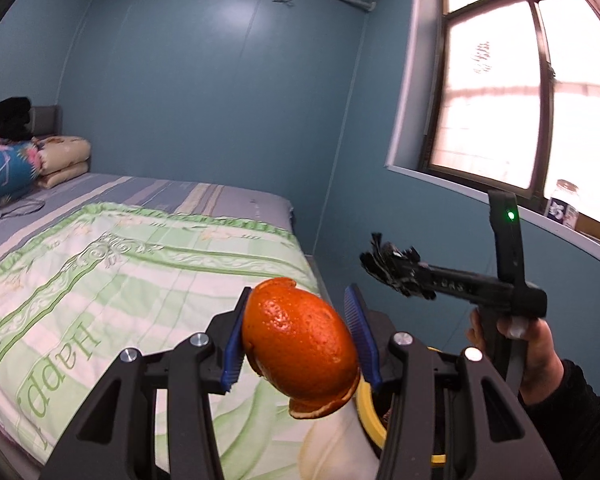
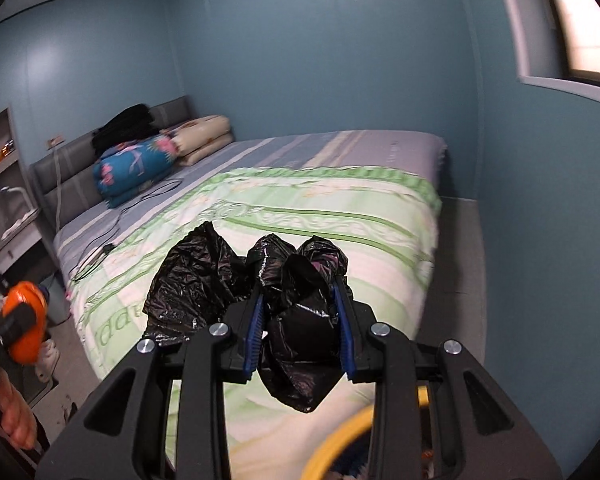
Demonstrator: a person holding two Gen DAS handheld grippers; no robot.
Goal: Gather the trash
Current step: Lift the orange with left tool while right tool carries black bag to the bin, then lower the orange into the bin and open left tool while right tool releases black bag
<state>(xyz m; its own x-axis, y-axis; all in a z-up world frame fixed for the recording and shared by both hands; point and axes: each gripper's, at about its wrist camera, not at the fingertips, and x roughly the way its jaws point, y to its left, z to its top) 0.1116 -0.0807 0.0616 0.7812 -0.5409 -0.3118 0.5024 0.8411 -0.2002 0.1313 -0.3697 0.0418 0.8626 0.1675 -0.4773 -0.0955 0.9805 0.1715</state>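
Note:
In the left wrist view a large piece of orange peel [image 1: 300, 344] is pinched between the blue pads of my left gripper [image 1: 298, 320], held up in the air over the bed's edge. To the right, a hand holds my right gripper [image 1: 392, 270], whose tips are clamped on crumpled black plastic. The right wrist view shows that black plastic bag [image 2: 300, 320] bunched between the pads of my right gripper [image 2: 300, 296], part of it spilling out to the left. The left gripper and its orange peel [image 2: 22, 320] appear at that view's left edge. A yellow bin rim [image 2: 332, 440] [image 1: 366, 412] sits below both grippers.
A bed with a green and white quilt [image 2: 300, 208] fills the middle, with folded blankets [image 2: 140, 168] and a black cable [image 2: 100, 248] near the headboard. There is a window with a jar [image 1: 564, 204] on its sill at right, and a shelf unit [image 2: 4, 184] at left.

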